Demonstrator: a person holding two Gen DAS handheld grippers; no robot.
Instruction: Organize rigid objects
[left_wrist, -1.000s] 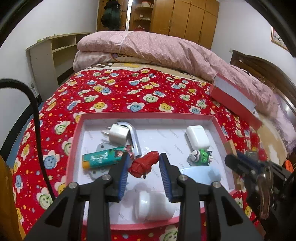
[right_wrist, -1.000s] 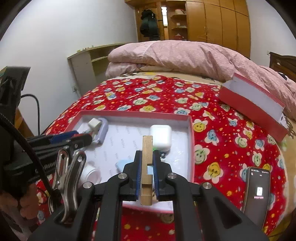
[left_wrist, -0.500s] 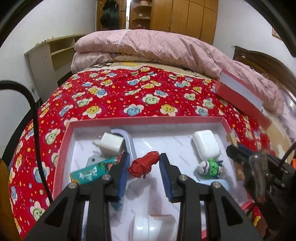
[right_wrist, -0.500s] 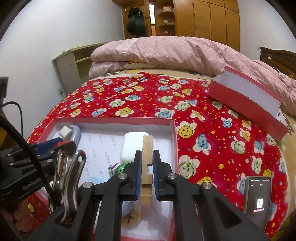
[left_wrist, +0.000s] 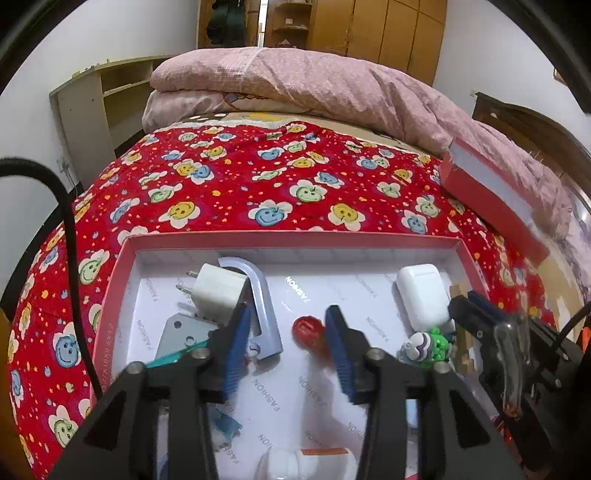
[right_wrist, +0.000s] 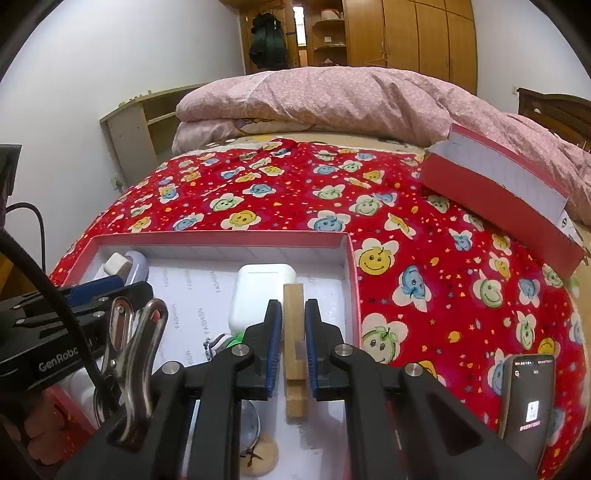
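The left tool (left_wrist: 284, 345) has just been spreading its jaws; the red toy (left_wrist: 308, 332) lies between them on the floor of the red-rimmed box (left_wrist: 295, 236), touching or nearly touching the right pad and clear of the left one. The right tool (right_wrist: 293, 336) is pinching a wooden block (right_wrist: 294, 332) upright over the box's near right part, in front of the white earbud case (right_wrist: 258, 291).

The left pad hides part of the grey curved piece (left_wrist: 258, 295) and the teal tube (left_wrist: 173, 356). The green figure (left_wrist: 428, 345) is partly covered in both views.

Only the left view shows the white plug adapter (left_wrist: 218, 291) clearly; only the right view shows the phone (right_wrist: 528, 398) on the flowered bedspread (right_wrist: 443, 280), right of the box.
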